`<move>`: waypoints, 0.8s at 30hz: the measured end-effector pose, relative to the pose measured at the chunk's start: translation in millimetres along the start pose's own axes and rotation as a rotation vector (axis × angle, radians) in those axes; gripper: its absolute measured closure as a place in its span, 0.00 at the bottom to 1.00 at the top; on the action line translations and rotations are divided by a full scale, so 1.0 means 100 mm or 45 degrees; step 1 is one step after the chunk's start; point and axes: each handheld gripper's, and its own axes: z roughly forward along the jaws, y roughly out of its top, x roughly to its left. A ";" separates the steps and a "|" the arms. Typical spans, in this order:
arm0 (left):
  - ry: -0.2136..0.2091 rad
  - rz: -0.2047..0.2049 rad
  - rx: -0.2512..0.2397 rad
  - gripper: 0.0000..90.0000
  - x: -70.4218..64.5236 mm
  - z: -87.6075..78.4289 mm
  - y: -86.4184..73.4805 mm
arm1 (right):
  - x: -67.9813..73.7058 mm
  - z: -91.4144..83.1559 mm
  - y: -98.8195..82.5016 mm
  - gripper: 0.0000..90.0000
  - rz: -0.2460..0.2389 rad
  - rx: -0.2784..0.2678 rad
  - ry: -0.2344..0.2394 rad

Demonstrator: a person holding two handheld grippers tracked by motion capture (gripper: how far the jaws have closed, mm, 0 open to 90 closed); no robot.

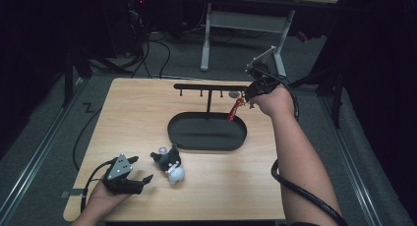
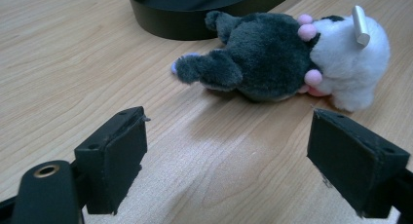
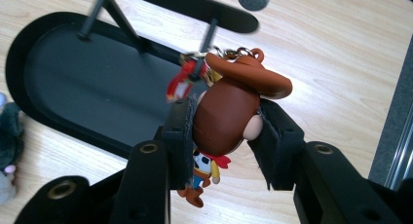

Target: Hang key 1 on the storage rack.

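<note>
Cowboy figurine keychain (image 3: 226, 121), with a brown head, a brown hat and a small body in yellow, blue and red, sits clamped between the two black jaws of the right gripper (image 3: 224, 131), which close on either side of its head. Its metal ring and a red strap (image 3: 181, 83) reach up toward a peg under the end of the black crossbar of the hanging rack (image 1: 209, 87). In the high view the right gripper (image 1: 252, 96) is held up at the right end of that crossbar, above the far right part of the wooden table (image 1: 133, 113), with the red strap (image 1: 235, 109) hanging just beside it; whether the ring is on the peg I cannot tell. The rack's thin post rises from a black oval tray (image 1: 206, 131) at the middle of the table. Nearer the person, a plush toy (image 1: 169, 164) in dark grey and white lies on its side on the bare wood, just in front of the tray. The left gripper (image 1: 129, 176) rests low on the table at the near left, its jaws spread wide with nothing between them; in the left gripper view (image 2: 229, 165) they frame the tabletop, and the plush toy (image 2: 282, 63) lies a little beyond them, apart from both pads, with the tray's wall (image 2: 195, 24) behind it.
</note>
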 end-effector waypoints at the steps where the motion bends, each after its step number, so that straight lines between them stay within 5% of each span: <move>1: 0.000 0.001 0.001 0.17 0.00 0.00 0.00 | -0.02 0.01 -0.02 0.68 0.007 0.006 0.000; 12: -0.005 0.014 0.007 0.17 -0.02 0.01 0.01 | -0.12 0.29 -0.21 0.68 0.034 0.041 0.020; 24: -0.008 0.021 0.009 0.17 -0.02 0.02 0.01 | -0.07 0.61 -0.25 0.67 0.038 0.037 0.067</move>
